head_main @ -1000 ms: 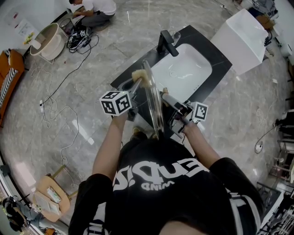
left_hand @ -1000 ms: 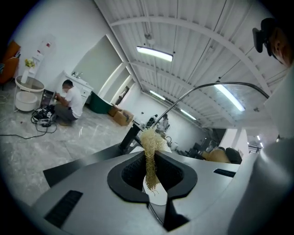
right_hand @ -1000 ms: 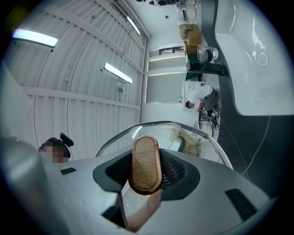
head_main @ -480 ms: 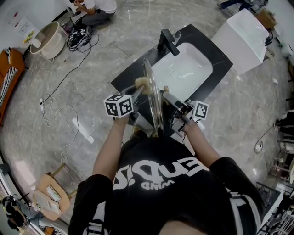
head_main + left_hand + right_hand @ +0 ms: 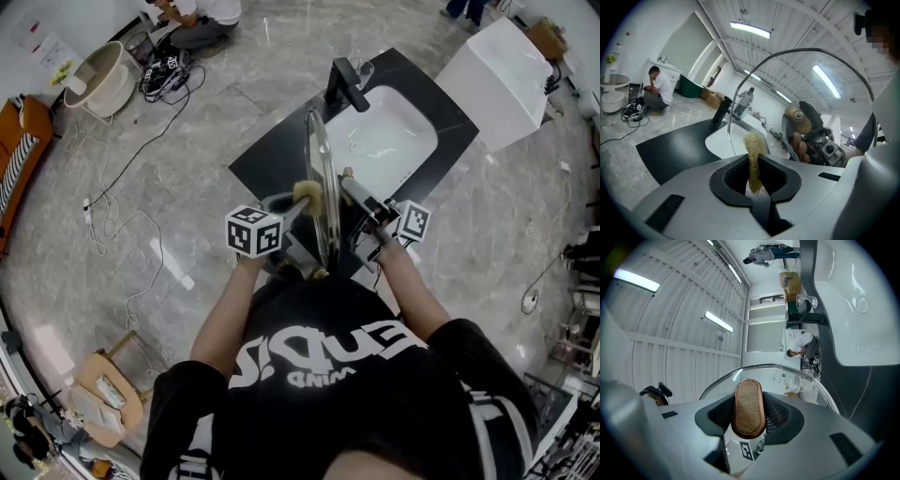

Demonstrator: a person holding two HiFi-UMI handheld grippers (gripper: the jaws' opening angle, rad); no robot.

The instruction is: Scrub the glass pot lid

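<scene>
The glass pot lid point(image 5: 323, 192) stands on edge over the black counter, seen edge-on in the head view. My right gripper point(image 5: 352, 192) is shut on its knob point(image 5: 749, 408), a wood-faced oval with a copper rim that fills the jaws in the right gripper view. My left gripper point(image 5: 298, 202) is shut on a tan fibre scrubber point(image 5: 753, 152). The scrubber point(image 5: 307, 194) presses against the lid's left face. In the left gripper view the lid's dome point(image 5: 812, 89) arches over the scrubber, and the knob and right gripper show through the glass.
A white sink basin point(image 5: 384, 141) with a black faucet point(image 5: 343, 84) sits in the black counter point(image 5: 258, 159) beyond the lid. A white box point(image 5: 497, 80) stands at the right. A person crouches on the floor point(image 5: 192, 19) near cables and a beige tub point(image 5: 94, 80).
My left gripper has slid the scrubber along the lid's face toward the person and lower. The lid's top edge has shifted slightly right; the right gripper has stayed nearly still.
</scene>
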